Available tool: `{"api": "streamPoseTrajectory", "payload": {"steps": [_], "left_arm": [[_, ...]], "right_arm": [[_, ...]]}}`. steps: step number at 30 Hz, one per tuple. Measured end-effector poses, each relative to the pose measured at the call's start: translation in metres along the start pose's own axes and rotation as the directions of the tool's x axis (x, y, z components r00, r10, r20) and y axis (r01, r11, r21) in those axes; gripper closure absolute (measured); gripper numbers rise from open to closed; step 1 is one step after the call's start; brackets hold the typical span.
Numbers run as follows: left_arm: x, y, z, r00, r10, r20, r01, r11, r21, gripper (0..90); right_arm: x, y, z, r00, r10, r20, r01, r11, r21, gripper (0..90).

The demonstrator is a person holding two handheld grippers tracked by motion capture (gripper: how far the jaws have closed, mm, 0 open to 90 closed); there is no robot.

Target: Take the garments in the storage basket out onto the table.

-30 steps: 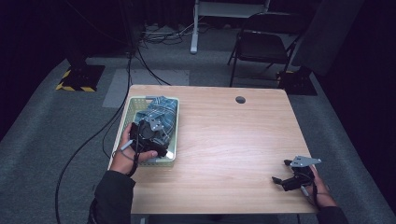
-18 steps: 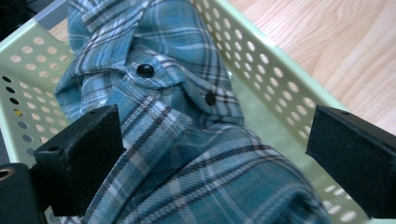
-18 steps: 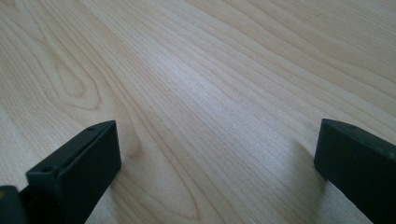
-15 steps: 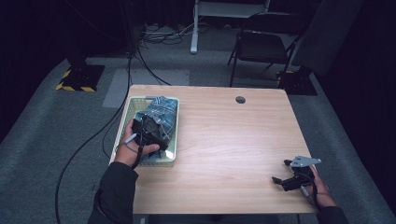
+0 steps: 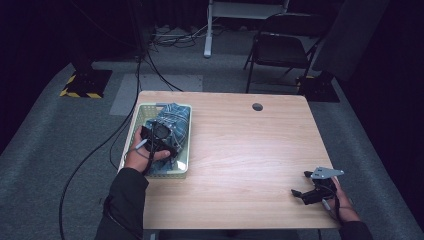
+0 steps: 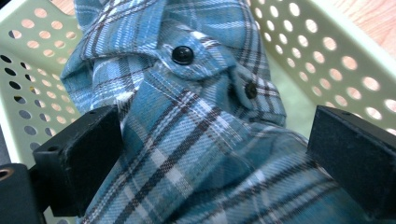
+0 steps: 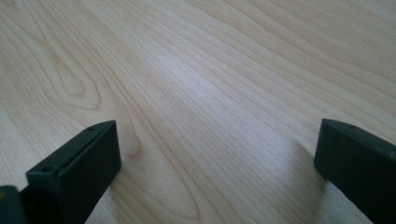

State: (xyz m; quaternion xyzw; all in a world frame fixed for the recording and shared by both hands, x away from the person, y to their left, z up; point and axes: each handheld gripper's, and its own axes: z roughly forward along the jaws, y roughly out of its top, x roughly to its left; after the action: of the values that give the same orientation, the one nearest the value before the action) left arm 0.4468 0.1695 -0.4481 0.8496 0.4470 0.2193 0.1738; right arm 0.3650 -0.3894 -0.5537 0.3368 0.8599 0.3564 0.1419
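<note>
Left gripper (image 5: 159, 134) is down in the pale green perforated basket (image 5: 131, 146), jaws spread wide on either side of the bunched blue plaid shirt (image 6: 196, 140), not squeezing it. Right gripper (image 5: 312, 192) sits low at the near right corner of the wooden table (image 5: 250, 150), jaws wide apart, holding nothing. Folding chair (image 5: 280, 47) and floor cables (image 5: 100, 150) behind.

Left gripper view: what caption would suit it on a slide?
Open black jaws straddle a crumpled blue plaid shirt lying in a pale green perforated basket.
</note>
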Motion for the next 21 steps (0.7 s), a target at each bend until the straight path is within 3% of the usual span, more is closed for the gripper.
{"api": "streamPoseTrajectory", "payload": {"steps": [13, 21], "left_arm": [[0.003, 0.010, 0.026, 0.9996, 0.024, -0.012, -0.023, 0.9948, 0.099, 1.4], [0.011, 0.012, 0.038, 1.0000, -0.002, -0.002, 0.002, 0.9923, 0.124, 0.7]], "right_arm": [[0.000, 0.000, 0.000, 1.0000, 0.000, 0.000, 0.000, 1.000, 0.000, 0.5], [0.000, 0.000, 0.000, 1.0000, 0.001, 0.000, -0.001, 1.000, 0.000, 0.5]]}}
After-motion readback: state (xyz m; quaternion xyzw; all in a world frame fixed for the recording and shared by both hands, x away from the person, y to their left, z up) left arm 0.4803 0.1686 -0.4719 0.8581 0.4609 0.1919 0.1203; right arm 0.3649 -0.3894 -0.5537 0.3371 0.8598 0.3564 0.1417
